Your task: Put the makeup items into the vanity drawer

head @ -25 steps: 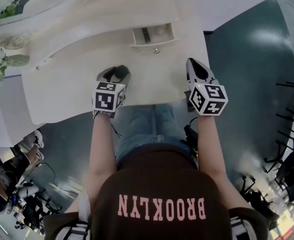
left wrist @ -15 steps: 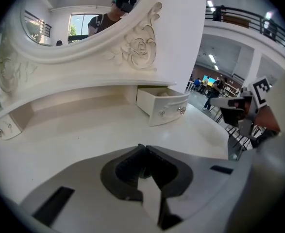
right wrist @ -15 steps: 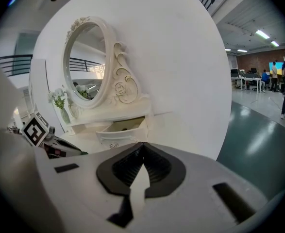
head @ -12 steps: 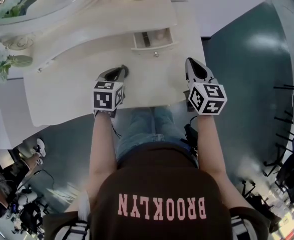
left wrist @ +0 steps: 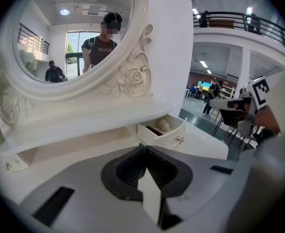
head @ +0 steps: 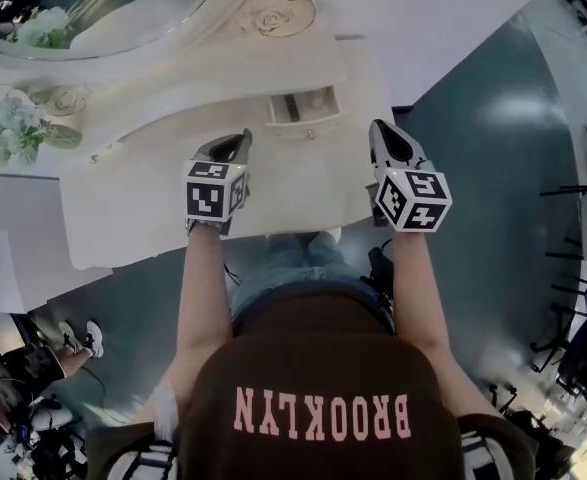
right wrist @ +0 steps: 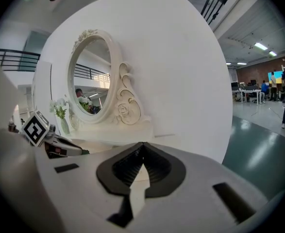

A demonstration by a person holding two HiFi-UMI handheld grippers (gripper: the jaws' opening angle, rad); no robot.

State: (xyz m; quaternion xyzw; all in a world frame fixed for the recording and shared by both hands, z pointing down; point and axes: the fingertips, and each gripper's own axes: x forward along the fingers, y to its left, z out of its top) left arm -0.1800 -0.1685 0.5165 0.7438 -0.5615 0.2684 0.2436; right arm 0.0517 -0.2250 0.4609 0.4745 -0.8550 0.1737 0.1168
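Note:
The vanity's small drawer [head: 318, 118] stands pulled out under the mirror shelf. In the left gripper view the drawer [left wrist: 174, 136] holds a pale rounded item [left wrist: 163, 125] and a dark item [left wrist: 154, 129]. My left gripper [head: 240, 140] hovers above the tabletop just left of the drawer. Seen in its own view, my left gripper [left wrist: 142, 147] has its jaws shut with nothing between them. My right gripper [head: 377, 130] hangs over the table's right end, right of the drawer. Its own view shows my right gripper [right wrist: 142, 145] shut and empty as well.
An oval mirror [head: 93, 8] with carved roses backs the white vanity table [head: 123, 208]. A vase of pale flowers [head: 23, 128] stands at the left end. Dark green floor lies to the right, with black chairs [head: 583, 338] at the far right. A white wall rises behind the vanity.
The left gripper's jaws were spread a second ago and are now shut, with nothing in them. Both grippers have lifted a little off the tabletop. The drawer stays open.

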